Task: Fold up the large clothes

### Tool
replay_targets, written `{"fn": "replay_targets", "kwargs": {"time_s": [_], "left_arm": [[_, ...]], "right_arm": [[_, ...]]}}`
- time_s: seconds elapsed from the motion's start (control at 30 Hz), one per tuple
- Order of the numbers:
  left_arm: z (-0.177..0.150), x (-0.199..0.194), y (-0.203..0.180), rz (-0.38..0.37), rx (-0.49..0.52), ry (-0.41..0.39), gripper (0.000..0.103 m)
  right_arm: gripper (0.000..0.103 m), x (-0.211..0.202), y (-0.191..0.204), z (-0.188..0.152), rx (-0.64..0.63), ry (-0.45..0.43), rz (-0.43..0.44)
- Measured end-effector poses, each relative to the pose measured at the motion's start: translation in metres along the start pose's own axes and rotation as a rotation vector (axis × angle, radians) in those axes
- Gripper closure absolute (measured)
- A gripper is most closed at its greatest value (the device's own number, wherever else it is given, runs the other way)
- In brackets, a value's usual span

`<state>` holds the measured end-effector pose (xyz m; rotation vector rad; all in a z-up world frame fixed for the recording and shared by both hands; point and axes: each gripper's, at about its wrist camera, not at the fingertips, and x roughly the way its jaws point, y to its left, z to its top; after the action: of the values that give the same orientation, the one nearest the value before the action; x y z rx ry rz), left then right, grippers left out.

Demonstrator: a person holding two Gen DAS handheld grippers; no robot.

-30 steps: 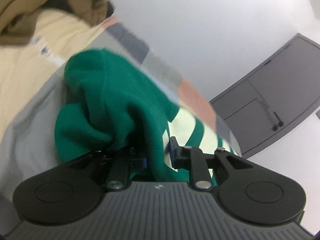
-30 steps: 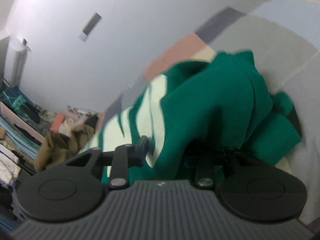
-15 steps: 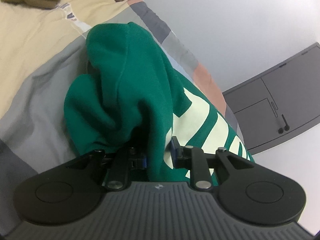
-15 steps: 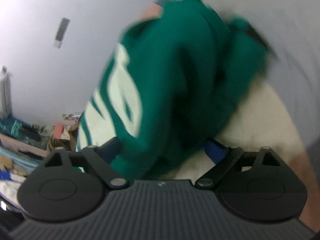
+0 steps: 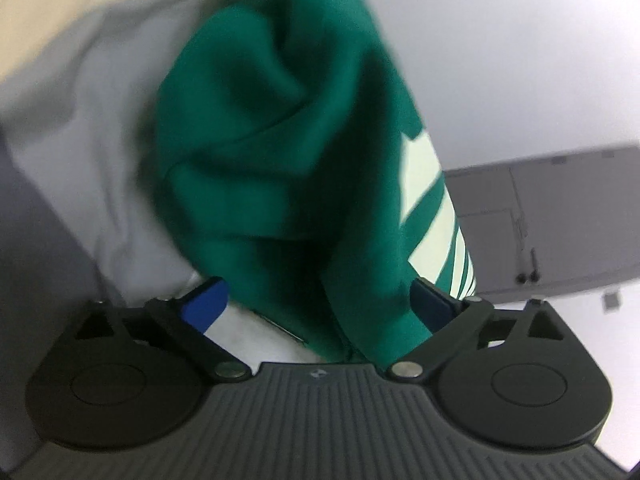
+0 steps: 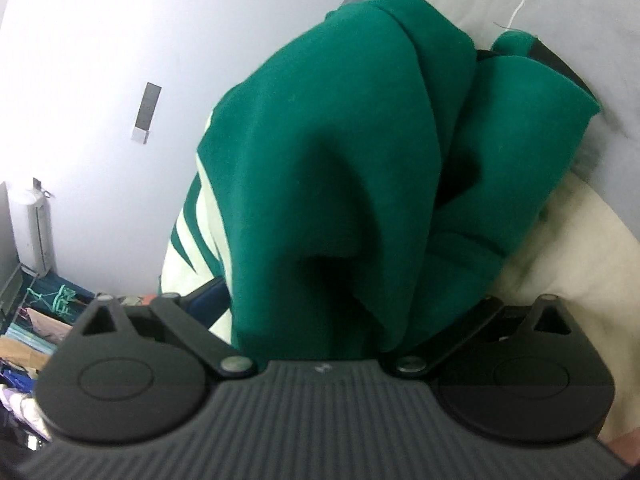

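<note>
Both the left gripper (image 5: 318,300) and right gripper (image 6: 340,300) have just released the green sweatshirt (image 6: 360,160), apparently resting on the bed (image 5: 100,100), its cloth between their spread fingers.

The left gripper (image 5: 318,304) has just been opening; its jaws stand wide, blue pads (image 5: 204,304) spread apart, green cloth loose between them. The right gripper (image 6: 344,308) has likewise just been opening, its jaws splayed wide with fabric draped between, unpinched. Both point somewhat downward.

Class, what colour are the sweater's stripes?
Pale cream stripes on the green sweater, clearest in the left wrist view.
</note>
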<state>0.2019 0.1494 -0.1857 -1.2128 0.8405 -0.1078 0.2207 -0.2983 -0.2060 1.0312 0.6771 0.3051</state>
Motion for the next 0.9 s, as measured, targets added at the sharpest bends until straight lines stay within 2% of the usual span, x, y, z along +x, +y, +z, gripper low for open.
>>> {"fn": "replay_targets", "kwargs": {"time_s": [0.1,0.23,0.33,0.43,0.53,0.63,0.77,0.9], "left_arm": [[0.002,0.009,0.02,0.003,-0.097,-0.014,0.0],[0.008,0.016,0.024,-0.038,-0.131,-0.052,0.0],[0.015,0.013,0.028,-0.093,-0.125,-0.136,0.0],[0.027,0.011,0.033,-0.186,-0.145,-0.163,0.001],[0.033,0.005,0.025,-0.262,-0.115,-0.206,0.001],[0.039,0.009,0.016,-0.227,-0.087,-0.219,0.001],[0.044,0.03,0.03,-0.144,-0.209,-0.256,0.001],[0.045,0.032,0.03,-0.13,-0.198,-0.276,0.001]], "right_arm": [[0.001,0.0,0.0,-0.001,-0.012,0.001,-0.015],[0.002,0.008,0.008,-0.008,-0.026,0.001,-0.034],[0.002,0.01,0.012,-0.008,-0.037,0.0,-0.04],[0.003,0.01,0.015,-0.009,-0.042,-0.004,-0.043],[0.003,0.008,0.016,-0.012,-0.055,-0.006,-0.046],[0.003,0.011,0.022,-0.013,-0.095,-0.014,-0.054],[0.003,0.01,0.025,-0.013,-0.107,-0.016,-0.053],[0.003,0.007,0.028,-0.007,-0.081,-0.023,-0.045]]}}
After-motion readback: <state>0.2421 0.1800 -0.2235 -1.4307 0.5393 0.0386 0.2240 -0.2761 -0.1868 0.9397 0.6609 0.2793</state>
